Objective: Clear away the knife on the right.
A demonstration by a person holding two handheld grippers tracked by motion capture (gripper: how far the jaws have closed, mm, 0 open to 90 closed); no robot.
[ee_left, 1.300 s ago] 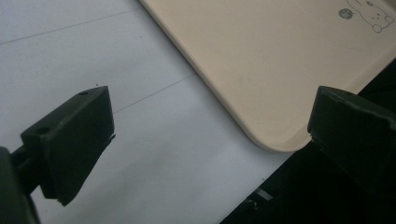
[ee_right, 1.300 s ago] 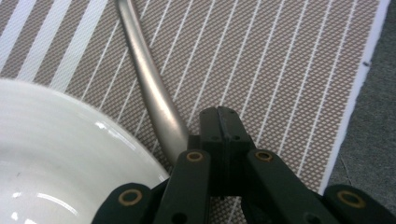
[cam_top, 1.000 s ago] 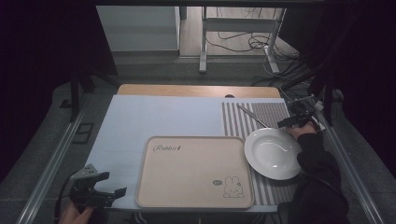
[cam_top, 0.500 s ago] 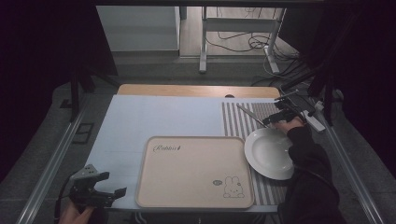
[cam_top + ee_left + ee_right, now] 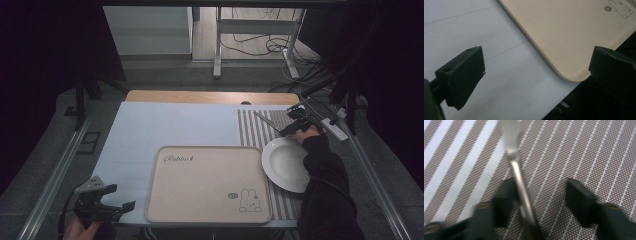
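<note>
Knife [image 5: 517, 167] lies flat on the striped placemat [image 5: 252, 131], far right of the table, not lifted yet. Right gripper [image 5: 539, 195] straddles its handle: jaws have just been closing, one pad touching, the other apart (no clamp yet). Left to do: pinch and lift. White plate [image 5: 286, 165] and rabbit tray [image 5: 210, 185] hold nothing. Left gripper [image 5: 534, 72] idle, jaws wide.

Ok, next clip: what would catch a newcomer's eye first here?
Probably the big beige tray with a rabbit drawing, lying empty at the table's near edge. Right of it a white plate sits on a striped placemat. Beyond the plate, the right gripper straddles a metal utensil's handle, its jaws having just been closing.
</note>
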